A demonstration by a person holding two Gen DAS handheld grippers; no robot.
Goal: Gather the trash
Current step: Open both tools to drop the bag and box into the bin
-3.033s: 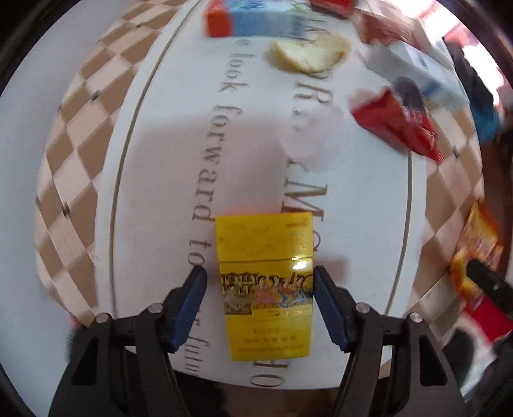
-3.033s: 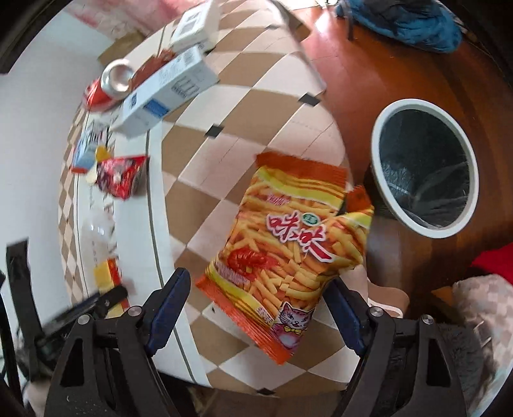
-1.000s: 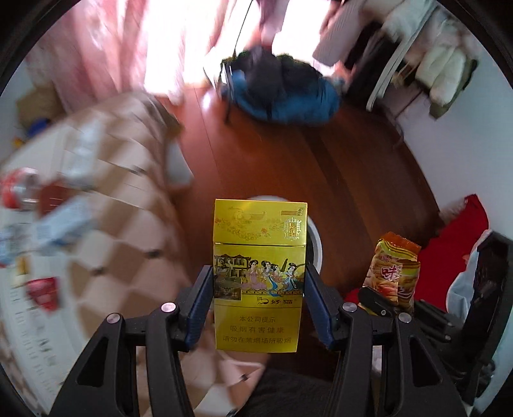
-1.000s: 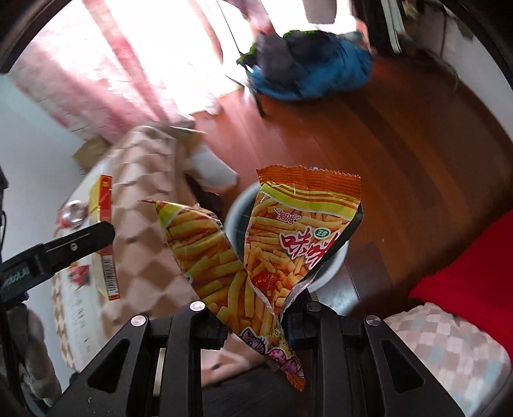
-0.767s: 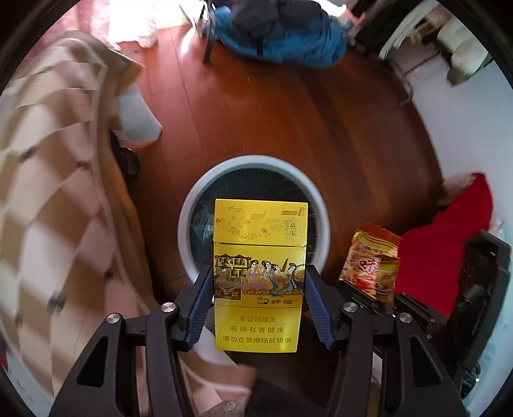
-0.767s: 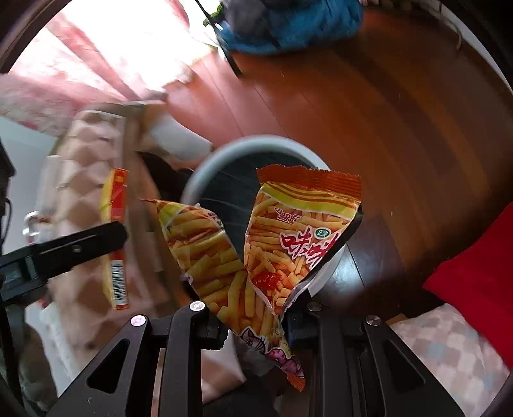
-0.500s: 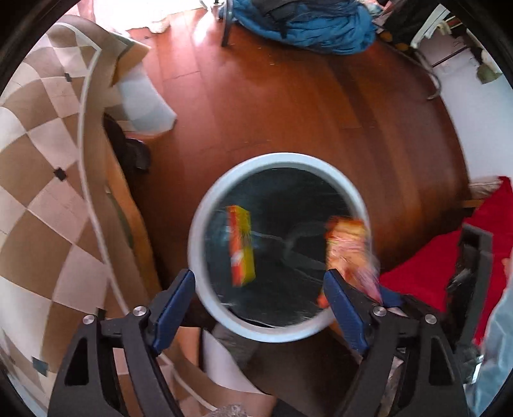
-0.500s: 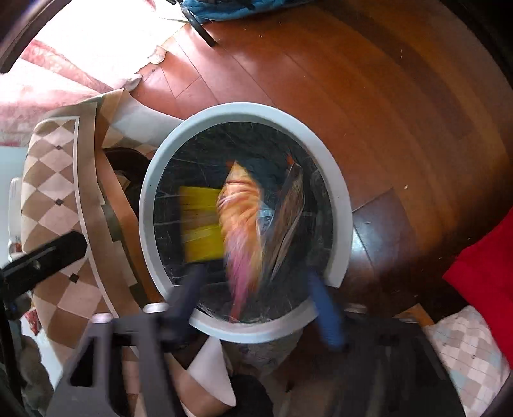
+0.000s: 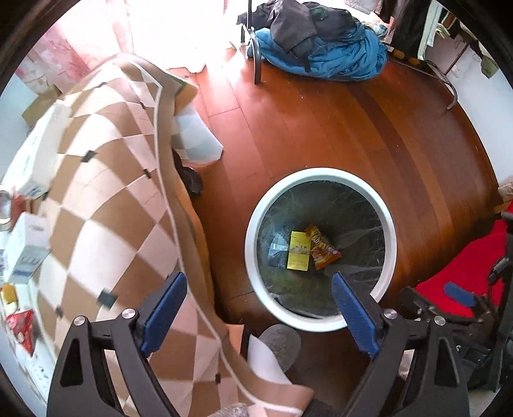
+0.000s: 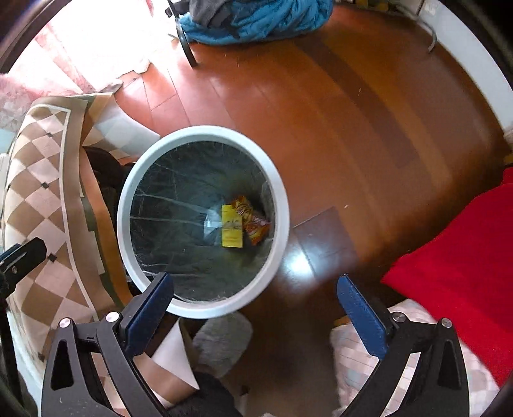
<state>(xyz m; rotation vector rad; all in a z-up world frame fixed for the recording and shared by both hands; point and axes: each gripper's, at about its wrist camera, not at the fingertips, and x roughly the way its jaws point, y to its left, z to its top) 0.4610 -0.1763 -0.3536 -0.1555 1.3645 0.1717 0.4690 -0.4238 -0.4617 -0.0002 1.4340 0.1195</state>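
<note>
Left wrist view looks down past the left gripper, whose blue-padded jaws are spread wide and hold nothing. Beyond the right-hand finger stands a round white-rimmed trash bin with a dark liner, set on the reddish wooden floor. At the bottom of the bin lie a yellow cigarette pack and an orange snack bag, side by side and touching, the pack to the left. To the left of the bin hangs the edge of a brown-and-cream checkered tablecloth; white boxes and a red wrapper sit on the table at the far left. A blue heap of clothing lies on the floor at the top, and a red cloth shows at the right. The right gripper's blue pad appears at the right edge.

Right wrist view shows the right gripper, its jaws likewise spread apart and empty, hanging over the floor just right of the trash bin. Inside, the cigarette pack and the snack bag rest together near the right wall. The checkered tablecloth drapes at the left, the red cloth lies at the right, and the blue clothing sits at the top.
</note>
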